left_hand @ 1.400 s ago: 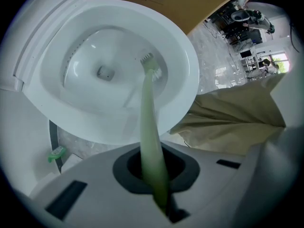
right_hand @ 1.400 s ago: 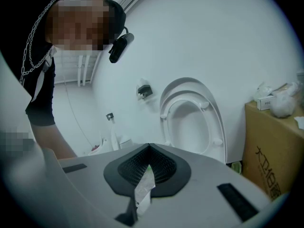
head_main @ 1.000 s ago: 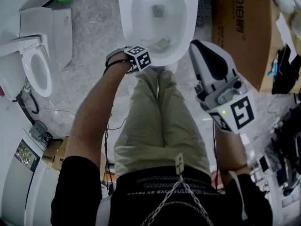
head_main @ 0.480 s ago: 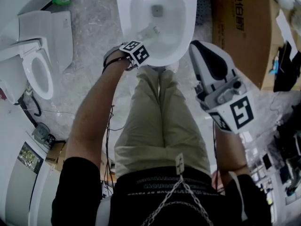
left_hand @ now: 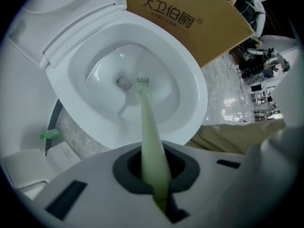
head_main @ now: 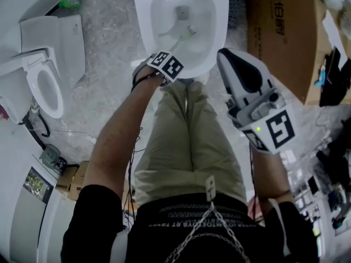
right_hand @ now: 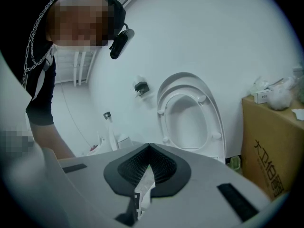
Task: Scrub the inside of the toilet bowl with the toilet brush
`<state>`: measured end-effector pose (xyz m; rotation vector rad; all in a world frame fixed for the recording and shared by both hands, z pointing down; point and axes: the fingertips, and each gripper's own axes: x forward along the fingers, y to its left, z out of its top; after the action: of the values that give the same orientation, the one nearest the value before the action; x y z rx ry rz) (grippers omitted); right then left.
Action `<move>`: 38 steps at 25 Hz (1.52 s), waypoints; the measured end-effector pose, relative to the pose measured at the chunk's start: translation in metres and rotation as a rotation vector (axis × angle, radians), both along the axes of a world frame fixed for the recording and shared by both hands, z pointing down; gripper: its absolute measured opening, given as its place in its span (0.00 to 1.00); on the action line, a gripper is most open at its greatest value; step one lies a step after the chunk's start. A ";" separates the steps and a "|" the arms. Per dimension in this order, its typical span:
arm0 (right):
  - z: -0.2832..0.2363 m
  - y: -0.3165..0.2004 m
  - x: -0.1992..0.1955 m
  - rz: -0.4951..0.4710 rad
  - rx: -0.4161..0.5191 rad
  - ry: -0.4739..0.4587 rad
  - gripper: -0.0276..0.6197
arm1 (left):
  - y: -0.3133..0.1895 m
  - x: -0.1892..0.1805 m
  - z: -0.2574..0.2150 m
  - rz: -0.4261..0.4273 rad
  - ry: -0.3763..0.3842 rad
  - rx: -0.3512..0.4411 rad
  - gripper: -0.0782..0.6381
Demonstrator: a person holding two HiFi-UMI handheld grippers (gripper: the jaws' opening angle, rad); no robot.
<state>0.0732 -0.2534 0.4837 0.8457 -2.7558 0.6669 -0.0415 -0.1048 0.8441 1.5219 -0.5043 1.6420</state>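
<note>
The white toilet bowl stands open at the top of the head view. A toilet brush with a pale green handle reaches down into it. Its small head rests on the inner wall just right of the drain hole. My left gripper hovers over the bowl's front rim, shut on the brush handle. My right gripper is held up beside my right leg, away from the bowl. Its jaws are shut, with a white paper slip caught between them.
A large cardboard box stands right of the bowl. A second toilet sits at the left, with a green bottle and cables on the marble floor. The right gripper view faces a raised seat and lid by the wall.
The left gripper has shifted a little right and forward. The brush head has swept from the bowl's front wall up toward the drain. The right gripper has hardly moved.
</note>
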 end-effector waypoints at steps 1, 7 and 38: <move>0.000 0.000 -0.002 -0.002 -0.004 0.000 0.03 | 0.002 0.003 0.003 -0.021 -0.001 -0.006 0.11; 0.001 -0.009 -0.005 0.005 -0.016 -0.008 0.03 | -0.005 -0.001 0.014 0.004 -0.058 -0.021 0.11; 0.025 -0.036 -0.007 0.054 -0.098 -0.012 0.03 | -0.084 -0.068 0.026 0.039 -0.164 -0.061 0.11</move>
<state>0.0666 -0.2898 0.5083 0.9001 -2.6942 0.8116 -0.1095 -0.1891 0.8701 1.3678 -0.5100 1.8057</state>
